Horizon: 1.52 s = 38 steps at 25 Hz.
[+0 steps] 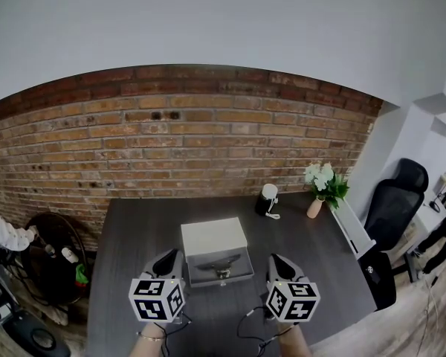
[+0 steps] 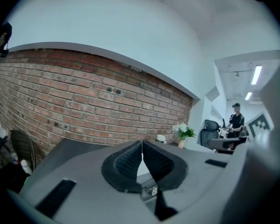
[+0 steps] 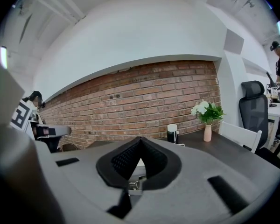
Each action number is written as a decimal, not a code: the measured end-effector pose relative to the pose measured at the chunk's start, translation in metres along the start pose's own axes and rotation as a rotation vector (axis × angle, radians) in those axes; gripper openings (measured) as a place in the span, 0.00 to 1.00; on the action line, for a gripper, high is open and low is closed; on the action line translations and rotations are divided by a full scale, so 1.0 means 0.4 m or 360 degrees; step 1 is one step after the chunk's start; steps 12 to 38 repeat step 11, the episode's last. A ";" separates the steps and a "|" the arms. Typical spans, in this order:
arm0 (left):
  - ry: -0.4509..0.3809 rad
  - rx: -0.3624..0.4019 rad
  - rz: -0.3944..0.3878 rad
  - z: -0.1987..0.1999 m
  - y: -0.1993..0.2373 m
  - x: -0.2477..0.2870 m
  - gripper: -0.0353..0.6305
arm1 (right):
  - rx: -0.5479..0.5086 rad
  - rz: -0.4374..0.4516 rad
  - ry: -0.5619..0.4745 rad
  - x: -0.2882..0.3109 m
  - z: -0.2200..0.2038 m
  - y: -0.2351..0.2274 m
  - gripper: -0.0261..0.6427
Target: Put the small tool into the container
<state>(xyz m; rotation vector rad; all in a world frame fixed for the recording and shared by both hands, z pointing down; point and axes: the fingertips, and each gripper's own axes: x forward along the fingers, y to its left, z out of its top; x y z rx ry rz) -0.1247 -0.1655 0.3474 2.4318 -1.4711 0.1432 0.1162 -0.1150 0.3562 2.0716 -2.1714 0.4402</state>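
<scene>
The container [image 1: 212, 238] sits shut in the middle of the bench [image 1: 134, 229]. Its latch [image 1: 222, 271] faces the near edge. The left claw [image 1: 168, 259] and the right claw [image 1: 279, 263] are clenched on nothing, one beside each front corner of the container.

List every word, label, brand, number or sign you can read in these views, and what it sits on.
No readable words, labels, brands or numbers in any view.
Left marker cube and right marker cube: black-and-white square patterns only, no letters.
White box: plain lid, no print visible.
Black-and-white cylinder at the table's far edge: any print is too small to tell.
</scene>
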 end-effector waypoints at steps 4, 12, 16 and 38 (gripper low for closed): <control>0.0017 -0.0009 -0.0005 -0.017 -0.005 -0.002 0.07 | -0.0006 0.0009 0.0004 0.000 0.000 0.005 0.04; 0.0016 -0.0007 -0.0017 -0.024 -0.012 -0.011 0.07 | -0.0014 0.0018 -0.0004 -0.010 -0.003 0.008 0.04; 0.0016 -0.0007 -0.0017 -0.024 -0.012 -0.011 0.07 | -0.0014 0.0018 -0.0004 -0.010 -0.003 0.008 0.04; 0.0016 -0.0007 -0.0017 -0.024 -0.012 -0.011 0.07 | -0.0014 0.0018 -0.0004 -0.010 -0.003 0.008 0.04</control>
